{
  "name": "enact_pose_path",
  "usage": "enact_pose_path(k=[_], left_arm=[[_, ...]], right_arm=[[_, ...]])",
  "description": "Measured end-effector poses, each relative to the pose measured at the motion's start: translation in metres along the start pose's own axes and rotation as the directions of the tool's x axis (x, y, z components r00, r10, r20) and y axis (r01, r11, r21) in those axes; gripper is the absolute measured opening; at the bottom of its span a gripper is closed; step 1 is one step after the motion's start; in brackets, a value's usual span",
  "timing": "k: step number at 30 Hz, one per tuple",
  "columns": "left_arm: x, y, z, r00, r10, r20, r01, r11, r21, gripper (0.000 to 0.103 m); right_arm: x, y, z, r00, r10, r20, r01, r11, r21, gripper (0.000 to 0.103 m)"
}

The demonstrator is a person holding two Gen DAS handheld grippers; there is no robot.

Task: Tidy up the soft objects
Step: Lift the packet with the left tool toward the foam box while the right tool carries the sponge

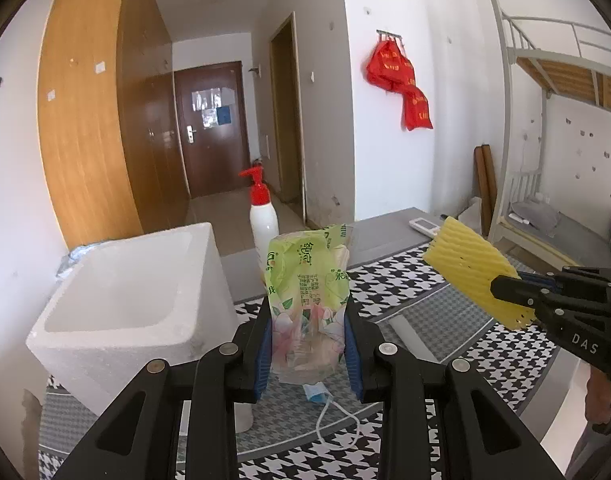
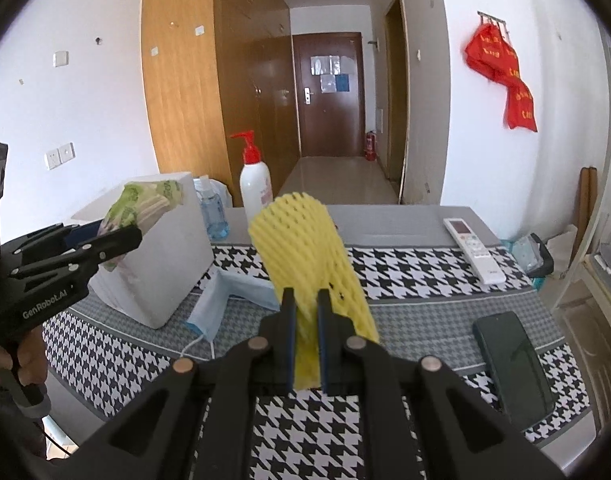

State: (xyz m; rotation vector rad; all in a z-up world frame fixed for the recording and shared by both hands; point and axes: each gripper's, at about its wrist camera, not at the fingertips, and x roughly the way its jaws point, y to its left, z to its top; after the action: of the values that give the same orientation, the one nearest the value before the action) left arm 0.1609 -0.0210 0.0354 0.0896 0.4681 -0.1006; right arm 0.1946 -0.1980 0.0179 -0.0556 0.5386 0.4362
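My left gripper (image 1: 308, 316) is shut on a green tissue pack (image 1: 307, 288) and holds it upright above the table, just right of the white foam box (image 1: 121, 300). In the right wrist view the left gripper (image 2: 123, 236) holds the pack (image 2: 145, 200) in front of the foam box (image 2: 161, 256). My right gripper (image 2: 305, 300) is shut on a yellow foam fruit net (image 2: 309, 252), held above the table. It shows in the left wrist view (image 1: 505, 284) with the net (image 1: 473, 268). A blue face mask (image 2: 221, 300) lies on the houndstooth cloth (image 2: 405, 276).
A white pump bottle with red top (image 2: 255, 184) and a blue bottle (image 2: 213, 212) stand behind the box. A remote control (image 2: 473, 250) and a dark phone (image 2: 513, 364) lie on the right side of the table. A bunk bed (image 1: 545, 120) stands at right.
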Motion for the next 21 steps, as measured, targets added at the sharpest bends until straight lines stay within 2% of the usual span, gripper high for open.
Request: enact_pose_path(k=[21], left_arm=[[-0.017, 0.015, 0.026, 0.996, 0.054, 0.071, -0.053, 0.999, -0.009, 0.032]], right_arm=[[0.001, 0.027, 0.028, 0.998, 0.009, 0.056, -0.006, 0.998, -0.060, 0.012]])
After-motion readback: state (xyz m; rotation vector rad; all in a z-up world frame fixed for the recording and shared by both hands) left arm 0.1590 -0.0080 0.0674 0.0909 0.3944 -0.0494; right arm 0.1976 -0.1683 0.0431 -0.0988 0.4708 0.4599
